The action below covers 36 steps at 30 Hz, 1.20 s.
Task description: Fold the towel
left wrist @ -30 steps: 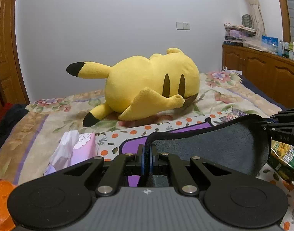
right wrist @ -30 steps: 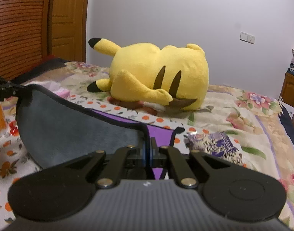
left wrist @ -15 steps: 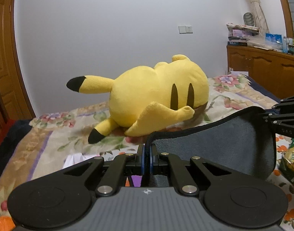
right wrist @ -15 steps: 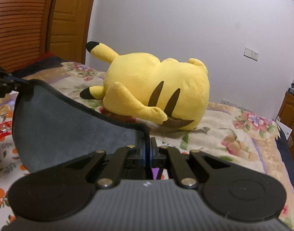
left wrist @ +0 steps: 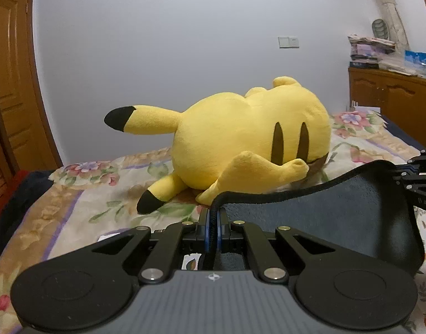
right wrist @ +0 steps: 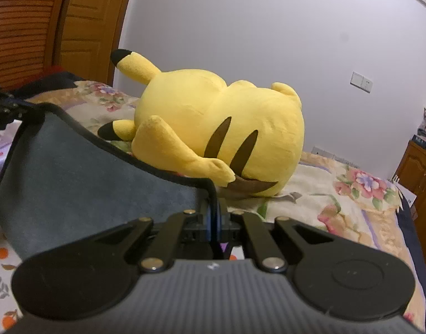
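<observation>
The towel (left wrist: 324, 217) is dark grey with a black hem. It hangs in the air between my two grippers, above the bed. My left gripper (left wrist: 213, 220) is shut on one top corner of it. My right gripper (right wrist: 214, 217) is shut on the other top corner, and the towel (right wrist: 82, 183) stretches away to its left. Each gripper shows at the edge of the other's view: the right one (left wrist: 419, 178) at the far right, the left one (right wrist: 4, 111) at the far left. The towel's lower part is hidden behind the gripper bodies.
A large yellow plush toy (left wrist: 240, 144) lies on the floral bedspread (left wrist: 82, 194) just beyond the towel. A wooden cabinet (left wrist: 391, 97) with stacked items stands at the right wall. A wooden door (right wrist: 90, 25) is at the left. A patterned sheet (right wrist: 1, 258) lies below.
Both grippers have risen and moved forward toward the plush toy with the towel held between them. The purple cloth and tissue pack have dropped out of sight below.
</observation>
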{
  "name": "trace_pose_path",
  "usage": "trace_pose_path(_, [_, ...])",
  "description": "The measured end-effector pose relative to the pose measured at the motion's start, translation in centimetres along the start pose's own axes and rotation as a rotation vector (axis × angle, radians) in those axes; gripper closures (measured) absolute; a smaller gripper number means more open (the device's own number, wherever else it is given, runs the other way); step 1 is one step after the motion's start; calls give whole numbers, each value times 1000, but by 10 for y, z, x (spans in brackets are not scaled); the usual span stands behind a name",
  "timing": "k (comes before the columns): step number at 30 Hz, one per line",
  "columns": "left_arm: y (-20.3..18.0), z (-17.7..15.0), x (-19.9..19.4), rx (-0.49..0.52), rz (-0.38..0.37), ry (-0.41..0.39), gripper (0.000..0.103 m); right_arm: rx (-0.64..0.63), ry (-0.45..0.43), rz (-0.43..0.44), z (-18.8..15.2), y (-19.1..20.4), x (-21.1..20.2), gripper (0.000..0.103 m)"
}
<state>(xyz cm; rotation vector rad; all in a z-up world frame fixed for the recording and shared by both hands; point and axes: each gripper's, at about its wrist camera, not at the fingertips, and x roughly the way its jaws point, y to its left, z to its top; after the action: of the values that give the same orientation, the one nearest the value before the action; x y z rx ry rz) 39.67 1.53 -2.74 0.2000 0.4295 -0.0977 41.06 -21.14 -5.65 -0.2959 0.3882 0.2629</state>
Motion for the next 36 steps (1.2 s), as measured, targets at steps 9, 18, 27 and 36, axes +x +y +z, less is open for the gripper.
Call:
trace_pose_path(9, [-6,-12,24,-2,33,9,97,3,14,-22,-9,3,22,99])
trace_pose_path(18, [-10,-18,54,-3,50,37,97,21,37,-36,-18,4,43,99])
trace_pose_path(27, [-12,-35,76,4,57,99,97,47,112,-32,-31,5,63,99])
trace_pose_path(36, [-14,-44,81,19,58,131,92,84,139,-50,-36,5,63,88])
